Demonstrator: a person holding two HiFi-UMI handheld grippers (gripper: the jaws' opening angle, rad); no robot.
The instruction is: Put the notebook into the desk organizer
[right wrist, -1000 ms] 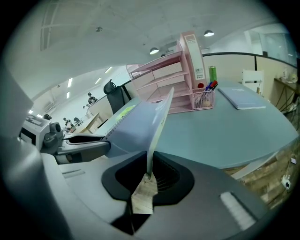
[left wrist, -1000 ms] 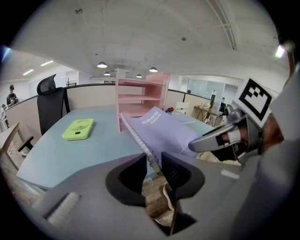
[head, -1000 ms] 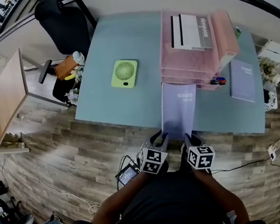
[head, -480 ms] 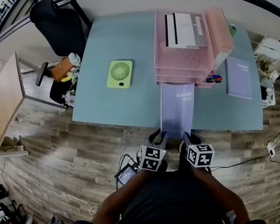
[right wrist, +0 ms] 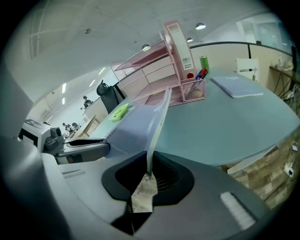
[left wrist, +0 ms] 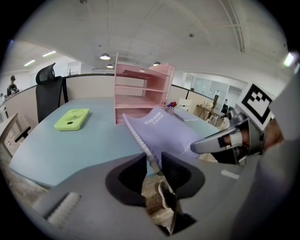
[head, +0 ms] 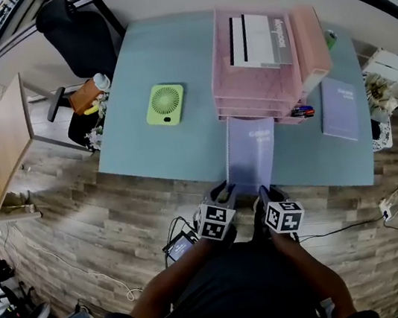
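A lavender spiral notebook (head: 251,155) hangs level over the desk's near edge, its far end at the foot of the pink desk organizer (head: 259,69). My left gripper (head: 224,197) is shut on the near corner at the spiral side. My right gripper (head: 264,198) is shut on the other near corner. In the left gripper view the spiral binding (left wrist: 143,147) runs down between the jaws of that gripper (left wrist: 152,164), with the organizer (left wrist: 140,93) straight ahead. From the right gripper (right wrist: 149,171) the notebook's thin edge (right wrist: 157,126) rises out of the jaws toward the organizer (right wrist: 159,75).
A green fan (head: 165,105) lies left of the organizer. A second lavender notebook (head: 340,109) and a mesh pen holder (head: 302,111) sit to its right. A white booklet (head: 257,31) lies on top. A black chair (head: 76,31) and wooden table (head: 7,141) stand at left.
The notebook has edged slightly toward the organizer's lower front, carried by both grippers. Both grips look the same.
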